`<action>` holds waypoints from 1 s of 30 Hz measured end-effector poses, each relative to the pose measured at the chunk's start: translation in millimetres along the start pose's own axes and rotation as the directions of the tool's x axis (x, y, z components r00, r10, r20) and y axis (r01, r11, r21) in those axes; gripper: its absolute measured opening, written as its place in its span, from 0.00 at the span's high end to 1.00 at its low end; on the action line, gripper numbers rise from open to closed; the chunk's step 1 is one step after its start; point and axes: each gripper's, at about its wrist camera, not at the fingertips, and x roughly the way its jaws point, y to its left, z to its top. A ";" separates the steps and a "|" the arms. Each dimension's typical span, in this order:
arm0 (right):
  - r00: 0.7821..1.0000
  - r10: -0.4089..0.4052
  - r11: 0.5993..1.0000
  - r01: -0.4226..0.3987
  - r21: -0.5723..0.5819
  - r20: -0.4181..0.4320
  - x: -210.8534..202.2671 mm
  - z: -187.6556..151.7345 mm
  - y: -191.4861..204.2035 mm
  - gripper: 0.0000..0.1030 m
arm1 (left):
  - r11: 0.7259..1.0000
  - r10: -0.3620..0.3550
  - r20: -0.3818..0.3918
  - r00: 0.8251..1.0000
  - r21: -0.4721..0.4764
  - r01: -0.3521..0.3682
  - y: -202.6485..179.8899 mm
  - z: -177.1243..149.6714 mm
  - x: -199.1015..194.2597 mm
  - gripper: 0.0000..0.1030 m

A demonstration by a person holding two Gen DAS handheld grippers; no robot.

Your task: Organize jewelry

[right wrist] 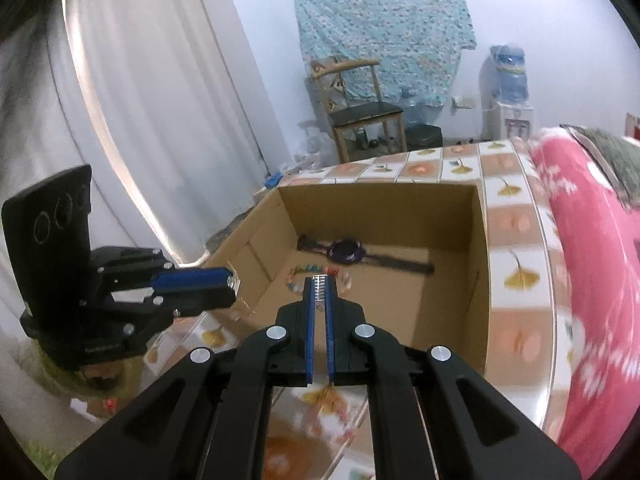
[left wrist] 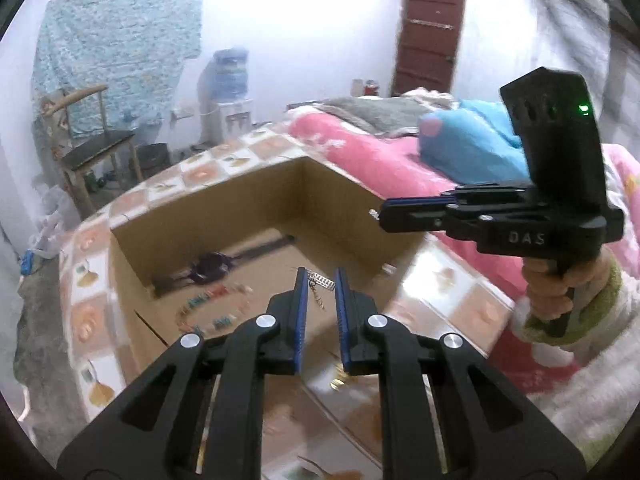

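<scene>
My left gripper (left wrist: 320, 280) hangs over the near edge of an open cardboard box (left wrist: 224, 200). It is shut on a small silver earring (left wrist: 322, 280), whose short chain dangles below the tips. My right gripper (right wrist: 320, 280) is shut on a matching silver ladder-shaped earring (right wrist: 320, 286) above the same box (right wrist: 380, 208). Each gripper shows side-on in the other's view: the right gripper (left wrist: 376, 213) and the left gripper (right wrist: 232, 280), both with a silver glint at the tip. In the box lie a dark watch (right wrist: 346, 250) and a coloured bead bracelet (left wrist: 212, 300).
The box stands on a table with a tile-pattern cloth (right wrist: 516, 272). A bed with a pink blanket (left wrist: 360, 152) and a blue plush (left wrist: 472, 140) is to the right. A chair (right wrist: 364, 112) and a water dispenser (right wrist: 508, 96) stand by the far wall. A hand (left wrist: 548, 292) grips the right handle.
</scene>
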 end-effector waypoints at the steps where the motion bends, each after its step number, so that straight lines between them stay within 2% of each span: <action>1: 1.000 -0.013 1.000 0.013 -0.003 -0.018 8.8 6.7 -2.7 0.95 | 1.000 0.004 -0.013 1.000 -0.002 -0.004 5.2 6.0 10.6 0.88; 3: 0.997 -0.013 1.000 0.014 0.008 -0.079 32.1 21.7 -12.4 0.95 | 1.000 -0.001 -0.067 0.998 -0.017 0.000 15.9 18.2 35.0 0.88; 6: 0.977 0.002 0.999 0.009 0.049 -0.212 70.0 39.6 -30.1 0.95 | 0.998 -0.052 -0.132 0.990 -0.043 0.046 32.7 30.6 60.7 0.88; 8: 0.949 -0.019 0.998 0.037 0.052 -0.316 97.6 50.0 -40.7 0.95 | 0.994 -0.089 -0.209 0.974 -0.074 0.075 45.0 41.1 88.8 0.88; 11: 0.919 -0.005 0.996 0.040 0.081 -0.394 121.2 57.6 -50.7 0.95 | 0.986 -0.149 -0.289 0.946 -0.119 0.119 59.0 49.4 119.0 0.88; 13: 0.907 -0.031 0.995 0.067 0.071 -0.420 131.1 61.9 -53.1 0.95 | 0.983 -0.163 -0.326 0.931 -0.131 0.126 63.4 51.3 130.9 0.88; 19: 0.906 -0.050 0.994 0.088 0.070 -0.421 140.5 64.0 -59.1 0.95 | 0.971 -0.192 -0.360 0.913 -0.206 0.123 81.1 56.7 151.2 0.83; 23: 0.913 -0.055 0.990 0.103 0.097 -0.405 139.2 65.6 -68.5 0.95 | 0.970 -0.174 -0.346 0.922 -0.220 0.100 87.8 57.2 154.3 0.81; 27: 0.928 -0.067 0.987 0.115 0.110 -0.366 124.6 68.5 -71.7 0.94 | 0.973 -0.152 -0.329 0.932 -0.215 0.083 90.6 58.8 145.8 0.81; 30: 0.945 -0.066 0.986 0.111 0.125 -0.320 105.9 71.1 -72.8 0.89 | 0.974 -0.134 -0.299 0.945 -0.217 0.069 93.2 60.5 131.8 0.80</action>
